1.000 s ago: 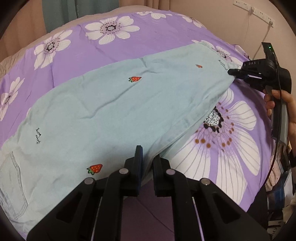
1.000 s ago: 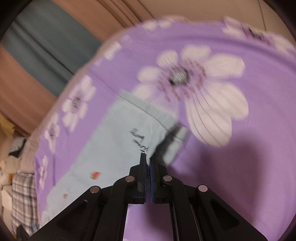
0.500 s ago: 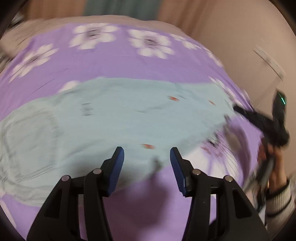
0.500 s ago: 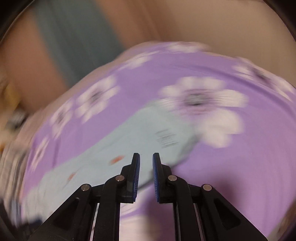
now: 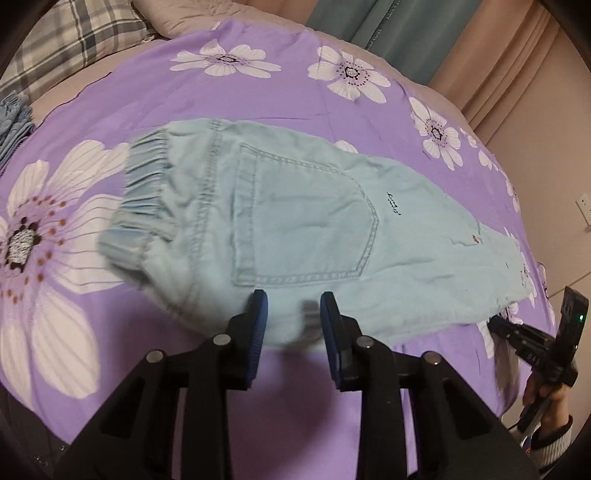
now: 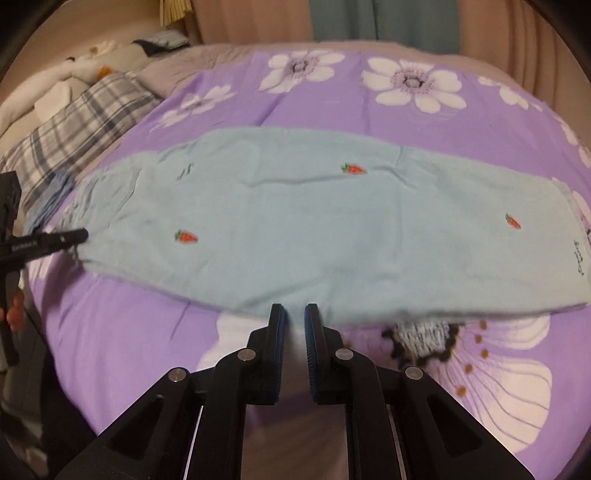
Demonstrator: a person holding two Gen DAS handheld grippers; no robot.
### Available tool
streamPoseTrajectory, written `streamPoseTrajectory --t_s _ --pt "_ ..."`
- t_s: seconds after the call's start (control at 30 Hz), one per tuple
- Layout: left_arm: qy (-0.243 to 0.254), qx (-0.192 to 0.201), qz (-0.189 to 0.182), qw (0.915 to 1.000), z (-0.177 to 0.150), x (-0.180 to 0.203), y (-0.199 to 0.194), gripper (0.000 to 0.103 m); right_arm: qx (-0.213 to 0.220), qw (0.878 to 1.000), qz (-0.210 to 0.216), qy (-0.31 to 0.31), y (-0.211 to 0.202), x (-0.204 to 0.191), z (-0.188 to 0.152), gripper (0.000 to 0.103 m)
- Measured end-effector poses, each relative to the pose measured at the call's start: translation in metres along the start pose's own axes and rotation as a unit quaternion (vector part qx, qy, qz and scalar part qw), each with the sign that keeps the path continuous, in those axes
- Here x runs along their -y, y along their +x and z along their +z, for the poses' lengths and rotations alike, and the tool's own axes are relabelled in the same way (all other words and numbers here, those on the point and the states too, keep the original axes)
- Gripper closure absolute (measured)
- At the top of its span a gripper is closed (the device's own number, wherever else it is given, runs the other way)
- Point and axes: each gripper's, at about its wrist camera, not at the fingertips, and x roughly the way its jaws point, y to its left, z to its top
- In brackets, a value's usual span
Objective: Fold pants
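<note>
Two claws are hovering over the near edge of a bed, each carried by a person's hand, and neither is gripping cloth. Nearest the left camera, the left claw is standing with its blue pads parted, its jaws having just been closing, with nothing pinched between them as the seat end of the pants is lying just beyond its tips. Nearest the right camera, the right claw is showing only a slim gap between its pads, empty, poised at the near long edge of the leg. Lying flat and lengthwise across the purple flowered bedsheet, the pale blue pants look already doubled leg over leg; they are likely light, limp and non-slip, so they will probably sag and crease unless lifted at two spots. Sound holds appear to be the elastic waistband on the left and the hem on the right, or the near edge under each claw. Farther back, a plaid pillow and a bunched blue cloth are sitting beside the waistband end, well clear of the fold path, with curtains hanging behind. Nothing is resting on the pants.
</note>
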Motion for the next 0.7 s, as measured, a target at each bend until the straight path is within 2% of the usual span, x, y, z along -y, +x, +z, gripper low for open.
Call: streamPoseTrajectory --t_s 0.03,0.07,0.17,0.23,0.3,0.4,0.5,0.63,0.7 --pt "-0.003 0.000 -0.008 1.0000 0.000 -0.001 -0.003 0.070 0.001 1.000 0.000 0.002 -0.004 0.002 0.001 0.091" --pt "-0.006 0.002 -0.015 0.9999 0.000 0.000 -0.006 0.063 0.006 1.000 0.005 0.002 -0.009 0.003 0.003 0.091" --pt "-0.005 0.019 -0.022 0.9996 0.007 0.006 -0.014 0.043 0.036 0.997 0.061 0.007 -0.024 0.000 0.014 0.091" --pt "-0.005 0.028 -0.037 0.9989 0.016 0.008 -0.016 0.042 0.045 0.994 0.095 0.012 -0.021 -0.008 0.028 0.087" --pt "0.000 0.031 -0.043 0.9986 0.032 0.013 -0.008 0.042 0.047 0.993 0.111 0.016 -0.011 -0.016 0.043 0.074" --pt "0.013 0.034 -0.045 0.9983 0.050 0.024 0.005 0.042 0.038 0.992 0.120 0.018 0.013 -0.032 0.074 0.074" --pt "0.029 0.026 -0.039 0.9985 0.060 0.033 0.024 0.042 0.027 0.993 0.113 -0.010 0.042 -0.058 0.109 0.074" --pt "0.050 0.002 -0.013 0.9987 0.057 0.034 0.045 0.042 0.007 0.993 0.113 -0.046 0.069 -0.086 0.149 0.074" --pt "0.041 -0.014 -0.012 0.9990 0.049 0.023 0.054 0.042 -0.006 0.992 0.112 -0.058 0.084 -0.095 0.166 0.074"
